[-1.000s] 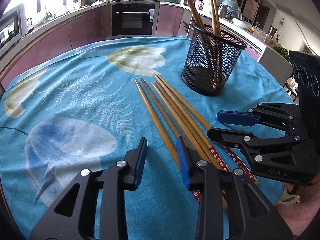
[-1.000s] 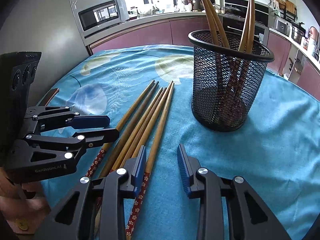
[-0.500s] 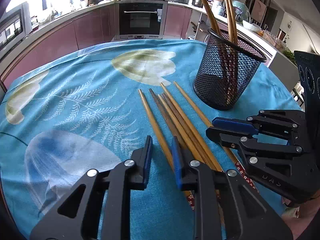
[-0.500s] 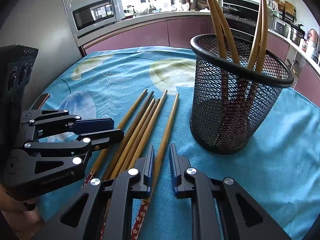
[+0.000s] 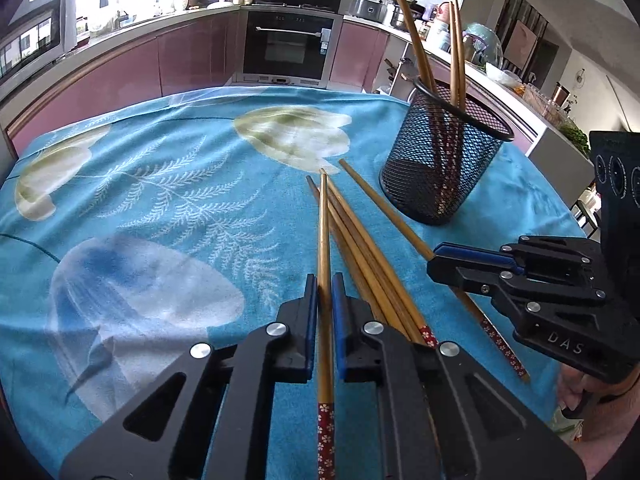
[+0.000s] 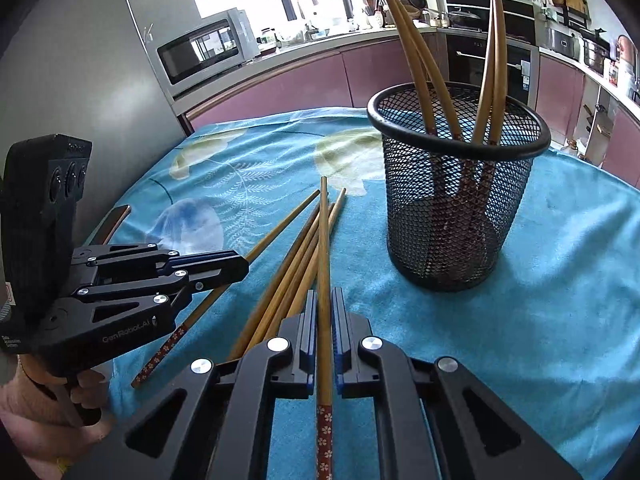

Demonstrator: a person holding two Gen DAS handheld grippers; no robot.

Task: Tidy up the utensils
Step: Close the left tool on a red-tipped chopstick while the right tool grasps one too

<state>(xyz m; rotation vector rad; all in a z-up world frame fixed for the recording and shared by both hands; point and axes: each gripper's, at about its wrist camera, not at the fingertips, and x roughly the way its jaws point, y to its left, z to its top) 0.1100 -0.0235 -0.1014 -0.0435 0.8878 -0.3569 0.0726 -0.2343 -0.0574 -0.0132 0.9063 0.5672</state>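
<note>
**Inspector:** Step in hand?

**Assistant:** The pick-up. The left gripper point(image 5: 325, 300) has its blue pads clamped on 1 slim bamboo chopstick with a red flowered end point(image 5: 323, 264). The right gripper point(image 6: 325, 312) is likewise pinched tight on its own bamboo chopstick with the same red flowered end point(image 6: 324, 264). Each stick runs straight out between the jaws.

**Inspector:** Where do the rest lie?

**Assistant:** A loose bundle of matching chopsticks point(image 5: 360, 256) lies on the blue floral tablecloth point(image 5: 160, 200), between the 2 grippers. The black wire-mesh cup point(image 6: 456, 208) stands upright near the bundle's far tips, with 4 chopsticks already leaning inside.

**Inspector:** Next move?

**Assistant:** Judged from this, each stick must be lifted clear of the bundle, tipped steeply, and lowered through the cup's rim. The flowered ends in the cup sit at the bottom, so that end likely goes in first.

**Inspector:** Condition of the sticks?

**Assistant:** Smooth, thin and rigid; liable to pivot in a narrow grip.
</note>
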